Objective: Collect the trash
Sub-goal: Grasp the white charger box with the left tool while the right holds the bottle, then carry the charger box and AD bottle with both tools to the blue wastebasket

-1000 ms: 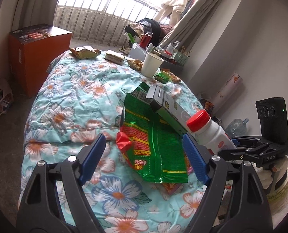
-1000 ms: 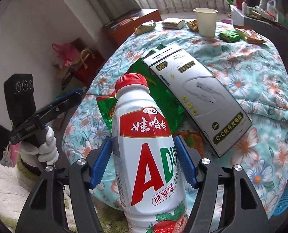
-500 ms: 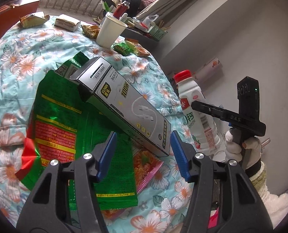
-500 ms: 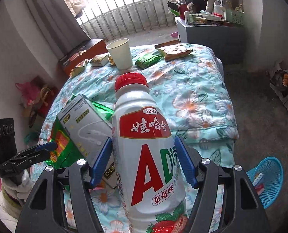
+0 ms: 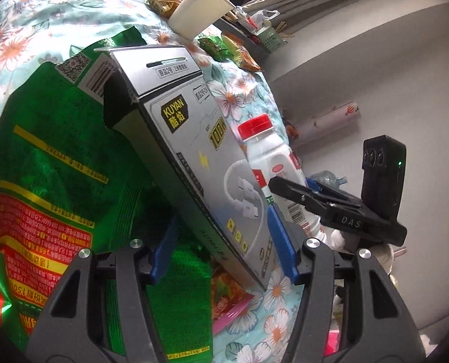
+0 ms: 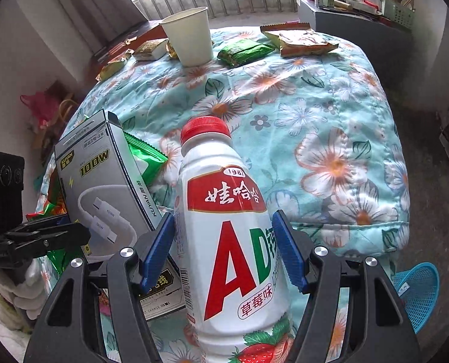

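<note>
- The right tongs (image 6: 223,251) are clamped on a white strawberry-milk bottle (image 6: 224,211) with a red cap, held upright over the near edge of the bed (image 6: 330,121).
- The left tongs (image 5: 221,248) straddle the near end of a grey charging-cable box (image 5: 200,163), the blue pads half apart on either side; whether they press it I cannot tell.
- The box lies tilted on a green snack bag (image 5: 58,163).
- A paper cup (image 6: 189,37) and small wrappers sit at the bed's far end, with bare quilt between.
- A blue basket (image 6: 418,293) stands on the floor beside the bed.
- Since half a second ago the left tongs have come in closer around the box.
</note>
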Demonstrator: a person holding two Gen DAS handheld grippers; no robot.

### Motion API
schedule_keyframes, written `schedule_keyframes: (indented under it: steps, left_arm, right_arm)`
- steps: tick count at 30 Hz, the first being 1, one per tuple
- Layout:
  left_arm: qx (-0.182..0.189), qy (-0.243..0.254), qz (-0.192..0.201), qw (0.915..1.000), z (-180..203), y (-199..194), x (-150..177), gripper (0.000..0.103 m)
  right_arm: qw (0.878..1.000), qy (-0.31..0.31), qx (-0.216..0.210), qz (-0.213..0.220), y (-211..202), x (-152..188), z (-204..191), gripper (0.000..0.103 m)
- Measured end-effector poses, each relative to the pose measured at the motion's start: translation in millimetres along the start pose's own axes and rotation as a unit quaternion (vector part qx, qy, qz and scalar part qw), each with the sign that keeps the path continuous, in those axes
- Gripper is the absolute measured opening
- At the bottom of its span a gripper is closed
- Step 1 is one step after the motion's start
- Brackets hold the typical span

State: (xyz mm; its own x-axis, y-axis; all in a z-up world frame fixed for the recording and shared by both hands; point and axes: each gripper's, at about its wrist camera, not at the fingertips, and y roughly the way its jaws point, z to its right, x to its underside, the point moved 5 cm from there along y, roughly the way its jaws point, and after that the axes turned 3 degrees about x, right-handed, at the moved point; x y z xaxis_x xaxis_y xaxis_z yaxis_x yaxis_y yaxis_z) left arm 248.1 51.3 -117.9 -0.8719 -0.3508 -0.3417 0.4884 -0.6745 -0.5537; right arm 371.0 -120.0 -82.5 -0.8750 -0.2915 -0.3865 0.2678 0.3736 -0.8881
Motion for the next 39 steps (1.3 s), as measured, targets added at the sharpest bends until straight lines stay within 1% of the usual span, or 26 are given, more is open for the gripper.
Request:
schedule_keyframes:
  steps: [2,5,6,7,8,9,10,12,15,17,20,24,28,30,32,33,35,36,37,39]
  left_arm:
    - [0.017,0.004,0.010,0.9998,8.2,-0.1,-0.8,0.054]
    - [0.039,0.022,0.027,0.9986,22.7,-4.1,-0.8,0.054]
    - [0.037,0.029,0.030,0.9985,26.5,-3.8,-1.1,0.053]
    - [0.025,0.036,0.031,0.9986,29.1,-2.7,-1.2,0.047]
    - [0.008,0.043,0.029,0.9986,30.8,-0.3,-1.0,0.037]
    - [-0.007,0.046,0.022,0.9986,31.7,3.3,-0.5,0.033]
    - [-0.012,0.046,0.016,0.9987,32.0,6.5,0.0,0.028]
    - [-0.009,0.040,0.009,0.9991,33.6,8.9,0.5,0.027]
    - [-0.014,0.057,-0.001,0.9983,43.4,6.3,4.8,0.026]
    - [-0.012,0.070,-0.016,0.9973,55.7,2.9,7.2,0.024]
    - [-0.001,0.088,-0.054,0.9946,73.3,-9.5,21.2,0.022]
    - [0.012,0.122,-0.099,0.9876,93.8,-26.1,46.1,0.022]
    - [0.021,0.142,-0.122,0.9820,104.9,-43.9,64.0,0.022]
    - [0.011,0.168,-0.132,0.9769,107.6,-52.3,71.9,0.022]
    - [-0.008,0.210,-0.151,0.9658,110.9,-53.6,80.0,0.022]
    - [-0.025,0.224,-0.155,0.9619,111.2,-50.8,82.6,0.023]
    - [-0.059,0.235,-0.150,0.9585,105.7,-36.9,81.1,0.023]
    - [-0.066,0.238,-0.145,0.9582,105.0,-31.1,81.8,0.023]
    - [-0.065,0.240,-0.130,0.9598,106.9,-25.2,79.0,0.023]
    - [-0.078,0.240,-0.108,0.9617,110.9,-19.0,76.3,0.024]
  right_arm:
    - [1.000,0.017,-0.007,0.004,-3.2,5.4,3.6,0.065]
    - [0.999,0.044,-0.016,0.014,-8.4,14.2,7.5,0.065]
    - [0.998,0.055,-0.020,0.017,-9.7,17.6,8.3,0.065]
    - [0.998,0.063,-0.023,0.020,-11.1,21.5,9.2,0.065]
    - [0.997,0.071,-0.025,0.024,-12.9,25.7,10.0,0.065]
    - [0.996,0.079,-0.026,0.028,-15.0,30.1,11.0,0.065]
    - [0.995,0.089,-0.027,0.033,-18.2,34.6,12.2,0.065]
    - [0.992,0.113,-0.031,0.042,-25.2,44.0,17.1,0.065]
    - [0.985,0.161,-0.033,0.055,-40.3,64.5,28.0,0.065]
    - [0.980,0.186,-0.031,0.069,-53.4,79.9,35.6,0.065]
    - [0.971,0.219,-0.032,0.086,-73.4,105.7,42.7,0.065]
    - [0.962,0.254,-0.035,0.094,-86.8,138.8,47.0,0.065]
    - [0.952,0.285,-0.047,0.098,-93.5,162.8,48.4,0.065]
    - [0.951,0.288,-0.047,0.100,-96.4,168.8,47.0,0.065]
    - [0.951,0.287,-0.046,0.104,-98.5,171.5,45.7,0.065]
    - [0.951,0.286,-0.044,0.105,-97.5,170.3,44.9,0.065]
    - [0.951,0.288,-0.038,0.106,-93.9,170.0,44.8,0.065]
    - [0.950,0.291,-0.036,0.105,-91.6,169.9,45.2,0.065]
    - [0.949,0.293,-0.035,0.106,-90.4,169.6,45.7,0.065]
    - [0.948,0.296,-0.033,0.109,-90.7,168.9,46.8,0.065]
